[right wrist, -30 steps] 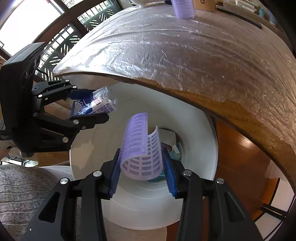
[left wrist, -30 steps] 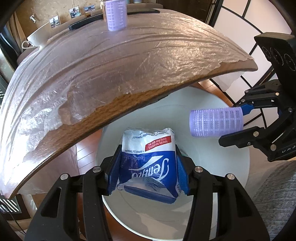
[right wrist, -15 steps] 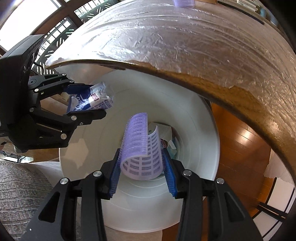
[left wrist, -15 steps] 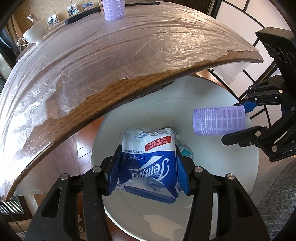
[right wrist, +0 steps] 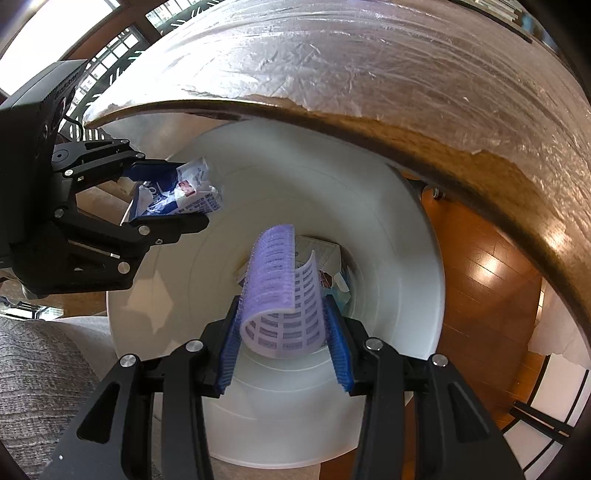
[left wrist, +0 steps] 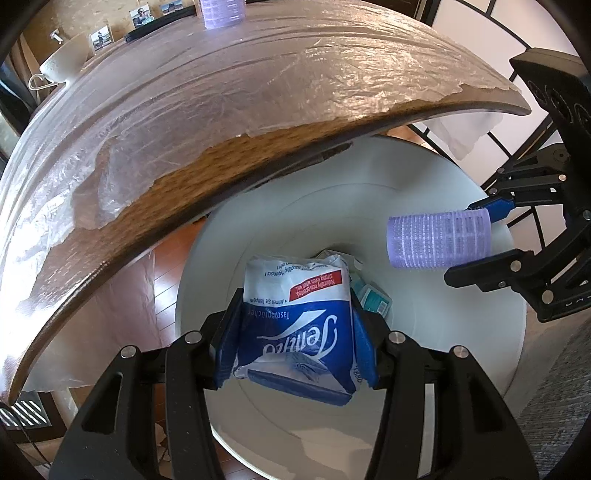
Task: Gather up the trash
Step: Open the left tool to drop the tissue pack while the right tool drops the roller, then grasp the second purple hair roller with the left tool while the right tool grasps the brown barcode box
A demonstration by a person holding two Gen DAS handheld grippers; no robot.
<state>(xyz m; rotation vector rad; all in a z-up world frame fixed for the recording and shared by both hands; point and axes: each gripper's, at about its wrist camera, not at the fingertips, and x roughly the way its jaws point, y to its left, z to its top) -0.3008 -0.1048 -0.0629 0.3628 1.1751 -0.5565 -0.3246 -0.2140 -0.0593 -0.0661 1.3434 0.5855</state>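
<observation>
My left gripper (left wrist: 295, 343) is shut on a blue and white Tempo tissue packet (left wrist: 295, 325) and holds it over the open white trash bin (left wrist: 461, 350). My right gripper (right wrist: 282, 343) is shut on a purple hair roller (right wrist: 280, 295) and holds it over the same bin (right wrist: 388, 240). Each gripper shows in the other's view: the right one with the roller (left wrist: 439, 242), the left one with the packet (right wrist: 181, 192). Other trash lies at the bin's bottom (right wrist: 325, 266).
A round wooden table (left wrist: 221, 110) covered with torn clear film overhangs the bin's far side. Another purple roller (left wrist: 221, 13) stands at its far edge, by a white bowl (left wrist: 62, 66) and photos. Wood floor (right wrist: 480, 266) and a grey rug (left wrist: 554, 424) surround the bin.
Both grippers have moved down and forward over the bin, which now fills more of both views. Both grips are unchanged.
</observation>
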